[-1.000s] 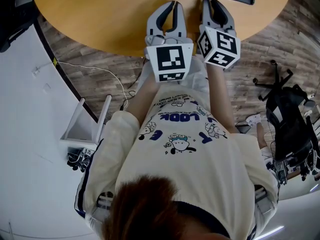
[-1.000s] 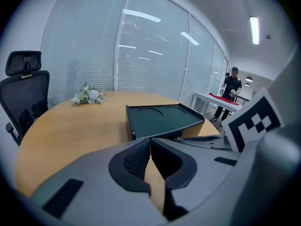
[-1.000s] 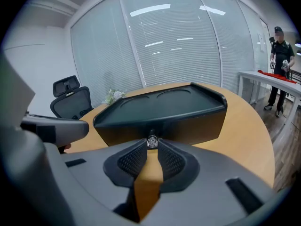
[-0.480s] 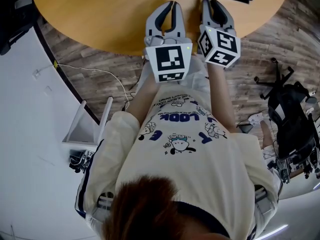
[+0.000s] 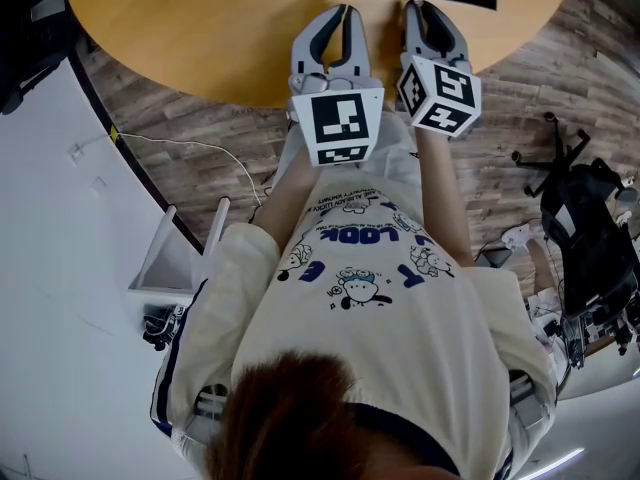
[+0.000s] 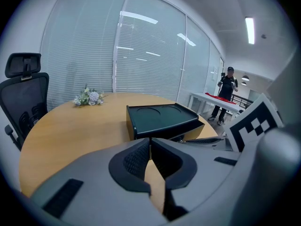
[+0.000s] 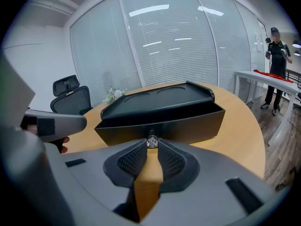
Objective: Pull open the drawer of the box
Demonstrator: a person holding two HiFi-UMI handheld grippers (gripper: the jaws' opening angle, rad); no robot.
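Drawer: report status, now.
Right gripper shut on knob. Left gripper shut, empty, short of box. Drawer partly out. Nothing blocking it.

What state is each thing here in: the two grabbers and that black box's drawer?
left gripper: shut, with nothing between its jaws.
right gripper: shut on the knob.
drawer: pulled partly out of the box.
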